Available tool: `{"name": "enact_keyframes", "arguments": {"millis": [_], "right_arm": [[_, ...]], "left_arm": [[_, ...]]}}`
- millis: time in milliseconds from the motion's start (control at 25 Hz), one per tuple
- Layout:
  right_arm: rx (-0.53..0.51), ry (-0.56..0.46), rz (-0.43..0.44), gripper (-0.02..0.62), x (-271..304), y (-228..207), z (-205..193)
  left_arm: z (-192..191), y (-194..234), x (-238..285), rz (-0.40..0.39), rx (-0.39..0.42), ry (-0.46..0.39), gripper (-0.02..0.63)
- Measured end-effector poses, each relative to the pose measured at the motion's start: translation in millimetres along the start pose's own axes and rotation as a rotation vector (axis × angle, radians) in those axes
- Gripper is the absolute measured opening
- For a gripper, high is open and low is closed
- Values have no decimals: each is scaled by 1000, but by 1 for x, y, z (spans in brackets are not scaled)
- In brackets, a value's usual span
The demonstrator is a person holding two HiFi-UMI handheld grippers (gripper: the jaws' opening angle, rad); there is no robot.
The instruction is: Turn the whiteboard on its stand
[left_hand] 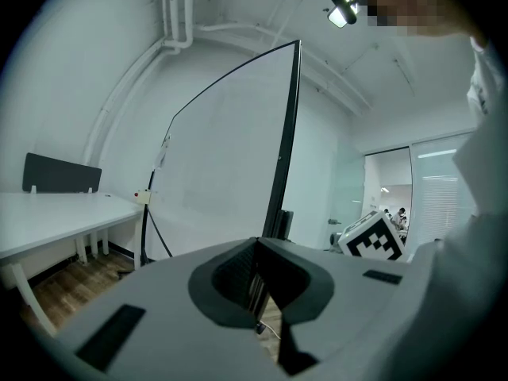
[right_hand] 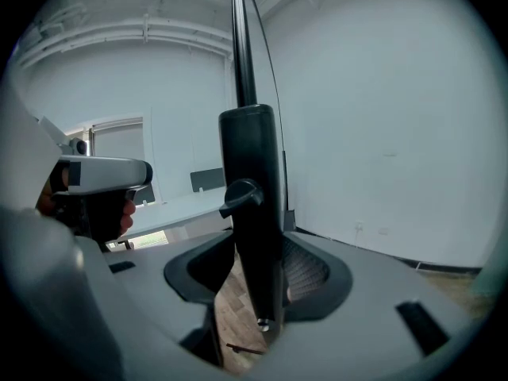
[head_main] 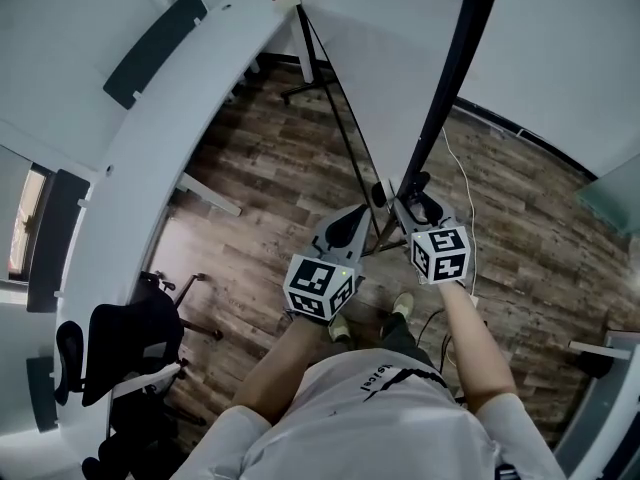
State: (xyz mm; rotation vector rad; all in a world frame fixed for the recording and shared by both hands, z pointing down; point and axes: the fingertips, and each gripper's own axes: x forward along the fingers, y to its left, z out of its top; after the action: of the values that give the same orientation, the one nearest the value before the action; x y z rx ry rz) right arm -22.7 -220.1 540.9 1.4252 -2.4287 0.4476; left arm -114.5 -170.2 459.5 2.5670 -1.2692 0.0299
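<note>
Left gripper [left_hand: 260, 252]: jaws nearly together, pinched on the thin black edge of the whiteboard [left_hand: 222, 165]. The board rises straight up from the jaws, w/ its white face spreading off to the gripper's left. Right gripper [right_hand: 258, 248]: jaws closed on the stand post [right_hand: 250, 157], a pad against each side, w/ a black knob [right_hand: 240, 196] sticking out of the post just above the jaws. The 2 grippers sit side by side, close together at the board's lower end. The right one's marker cube [left_hand: 373, 238] shows just to the right of the left gripper. Further left of the left gripper is a long white desk [left_hand: 55, 209]. An office chair [head_main: 125, 348] is well apart on that same side. Wood floor [head_main: 270, 198] lies below both grippers.
</note>
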Motion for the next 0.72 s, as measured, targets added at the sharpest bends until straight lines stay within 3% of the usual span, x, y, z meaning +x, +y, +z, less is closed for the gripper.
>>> {"name": "enact_keyframes", "arguments": {"millis": [720], "right_arm": [[-18,40,8,193,24,70,3]], "left_arm": [[-3,31,-39,-21,-5,17,12]]}}
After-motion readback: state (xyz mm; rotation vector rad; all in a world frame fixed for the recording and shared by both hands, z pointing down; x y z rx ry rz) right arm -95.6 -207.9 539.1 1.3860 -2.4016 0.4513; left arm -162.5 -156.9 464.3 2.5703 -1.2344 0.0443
